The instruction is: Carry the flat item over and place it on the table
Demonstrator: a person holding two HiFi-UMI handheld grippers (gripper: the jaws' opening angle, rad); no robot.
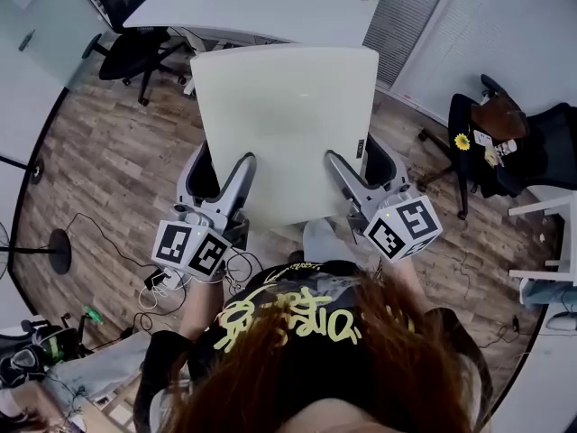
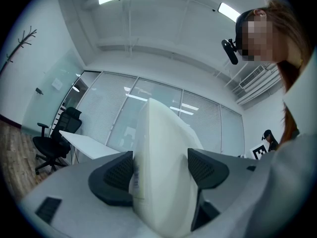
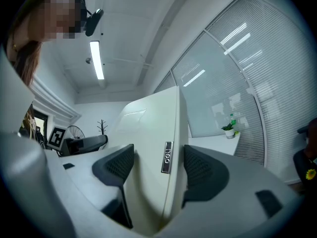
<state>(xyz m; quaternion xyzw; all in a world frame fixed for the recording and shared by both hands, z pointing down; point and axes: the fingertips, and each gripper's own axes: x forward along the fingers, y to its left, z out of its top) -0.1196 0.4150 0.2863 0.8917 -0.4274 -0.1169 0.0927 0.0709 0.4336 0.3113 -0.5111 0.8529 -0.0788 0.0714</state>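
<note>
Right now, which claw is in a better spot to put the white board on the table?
Neither, probably: the left claw and right claw each clamp the board's near end, and the table lies straight ahead of both.

Table (image 1: 261,7) beyond flat item (image 1: 288,124)

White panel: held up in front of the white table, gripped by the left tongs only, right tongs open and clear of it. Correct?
Not quite. The right tongs are shut on the white panel too: the right gripper view shows a jaw pressed against each face of it. The left tongs grip it as stated, and the white table lies ahead.
</note>
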